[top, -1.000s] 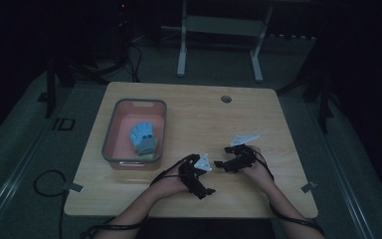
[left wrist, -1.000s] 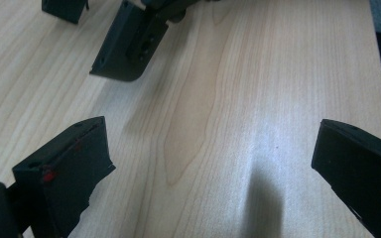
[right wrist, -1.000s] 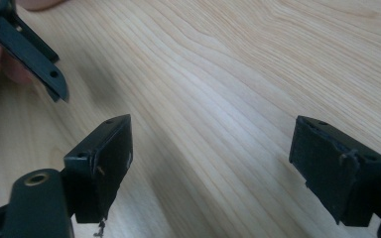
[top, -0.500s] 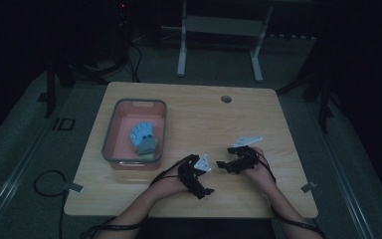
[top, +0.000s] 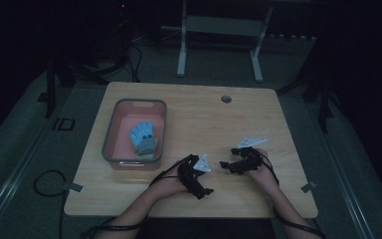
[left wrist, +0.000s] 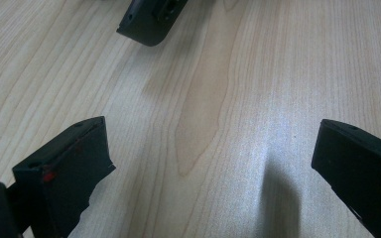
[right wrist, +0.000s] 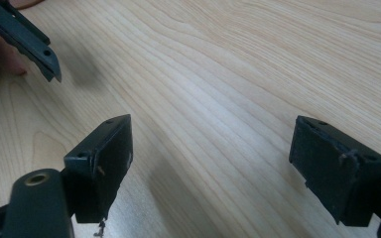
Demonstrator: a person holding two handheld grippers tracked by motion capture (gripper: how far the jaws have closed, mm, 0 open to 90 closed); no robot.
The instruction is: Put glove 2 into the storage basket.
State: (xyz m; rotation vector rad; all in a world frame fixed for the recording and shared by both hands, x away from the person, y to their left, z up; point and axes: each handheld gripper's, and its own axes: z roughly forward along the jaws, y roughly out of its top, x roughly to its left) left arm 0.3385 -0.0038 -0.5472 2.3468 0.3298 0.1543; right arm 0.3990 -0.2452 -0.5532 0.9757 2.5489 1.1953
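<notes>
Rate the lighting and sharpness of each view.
High view: dim and underexposed, surroundings nearly black, table and bin soft. Left gripper view: bright, a glare patch on the wood, left tool blurred at its near edges. Right gripper view: evenly lit, grain crisp, soft shadows beneath the right tool.

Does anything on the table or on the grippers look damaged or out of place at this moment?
Only slight wear: the right gripper has frayed edges on its jaw pads, and the left gripper shows a chipped pad with a red mark. The blue item lies in the pink bin; the table looks tidy.
</notes>
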